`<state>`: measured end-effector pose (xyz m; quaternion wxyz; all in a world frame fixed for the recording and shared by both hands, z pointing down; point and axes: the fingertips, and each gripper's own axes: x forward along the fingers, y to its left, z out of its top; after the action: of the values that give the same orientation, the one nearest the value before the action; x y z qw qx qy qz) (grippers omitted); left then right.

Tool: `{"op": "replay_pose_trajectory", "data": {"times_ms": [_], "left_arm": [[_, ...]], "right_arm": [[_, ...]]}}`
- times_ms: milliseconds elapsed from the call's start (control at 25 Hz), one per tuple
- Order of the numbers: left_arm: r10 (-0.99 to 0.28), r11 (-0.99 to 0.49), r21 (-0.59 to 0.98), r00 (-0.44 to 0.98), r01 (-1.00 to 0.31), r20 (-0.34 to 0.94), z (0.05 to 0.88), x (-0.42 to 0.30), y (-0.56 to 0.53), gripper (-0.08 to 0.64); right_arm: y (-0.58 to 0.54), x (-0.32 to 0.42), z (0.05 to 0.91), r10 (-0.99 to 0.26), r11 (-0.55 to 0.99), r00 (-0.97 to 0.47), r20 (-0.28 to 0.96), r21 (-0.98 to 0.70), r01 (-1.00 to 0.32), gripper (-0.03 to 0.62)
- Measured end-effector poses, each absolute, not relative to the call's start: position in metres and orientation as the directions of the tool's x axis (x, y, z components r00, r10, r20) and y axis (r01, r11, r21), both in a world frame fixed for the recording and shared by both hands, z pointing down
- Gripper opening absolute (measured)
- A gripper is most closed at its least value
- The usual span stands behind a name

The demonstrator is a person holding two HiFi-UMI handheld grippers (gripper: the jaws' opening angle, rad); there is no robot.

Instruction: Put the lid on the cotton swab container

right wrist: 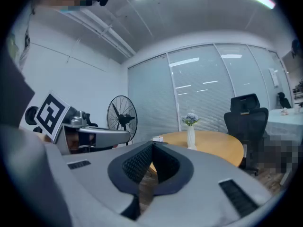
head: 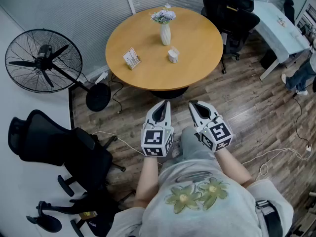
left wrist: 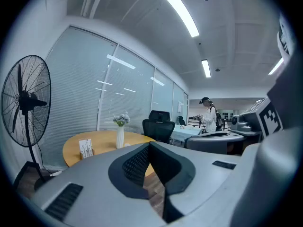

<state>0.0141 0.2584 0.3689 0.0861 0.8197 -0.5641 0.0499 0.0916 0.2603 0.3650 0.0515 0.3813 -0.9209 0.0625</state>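
Note:
A small pale container point(head: 173, 55), likely the cotton swab box, stands on the round wooden table point(head: 197, 58), just right of a white vase of flowers point(head: 165, 29). Whether a lid lies apart from it I cannot tell at this distance. Both grippers hang side by side over the wood floor, well short of the table's near edge. My left gripper point(head: 165, 102) point(left wrist: 149, 143) is shut with nothing in it. My right gripper point(head: 193, 103) point(right wrist: 152, 144) is shut and empty too. The table point(left wrist: 94, 143) point(right wrist: 215, 143) and vase point(left wrist: 120, 135) point(right wrist: 190, 134) lie ahead in both gripper views.
A card stand point(head: 132, 58) sits at the table's left side. A standing fan point(head: 43, 60) and a black office chair point(head: 54, 142) are on the left. More black chairs point(head: 232, 14) and a white desk point(head: 279, 26) stand behind the table. Cables cross the floor point(head: 276, 154).

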Motion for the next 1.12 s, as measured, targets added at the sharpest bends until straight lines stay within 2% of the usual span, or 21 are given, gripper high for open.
{"op": "replay_pose_trajectory", "data": {"times_ms": [800,880,1000,1120], "left_arm": [[-0.906,-0.365,0.065,0.37,-0.929,0.206,0.377,-0.01,0.186,0.0],[-0.895,-0.388,0.052,0.39,-0.92,0.219,0.377,-0.012,0.174,0.013],[-0.88,-0.413,0.057,0.415,-0.909,0.232,0.379,-0.02,0.152,0.077],[-0.877,-0.419,0.051,0.418,-0.907,0.235,0.38,-0.028,0.129,0.112]], "right_arm": [[0.183,0.081,0.377,-0.735,0.65,-0.657,0.168,-0.101,-0.753,-0.002],[0.17,0.077,0.375,-0.735,0.649,-0.657,0.168,-0.106,-0.753,0.0],[0.148,0.069,0.374,-0.732,0.653,-0.663,0.157,-0.117,-0.748,0.002],[0.125,0.065,0.376,-0.733,0.648,-0.66,0.163,-0.128,-0.751,0.091]]}}
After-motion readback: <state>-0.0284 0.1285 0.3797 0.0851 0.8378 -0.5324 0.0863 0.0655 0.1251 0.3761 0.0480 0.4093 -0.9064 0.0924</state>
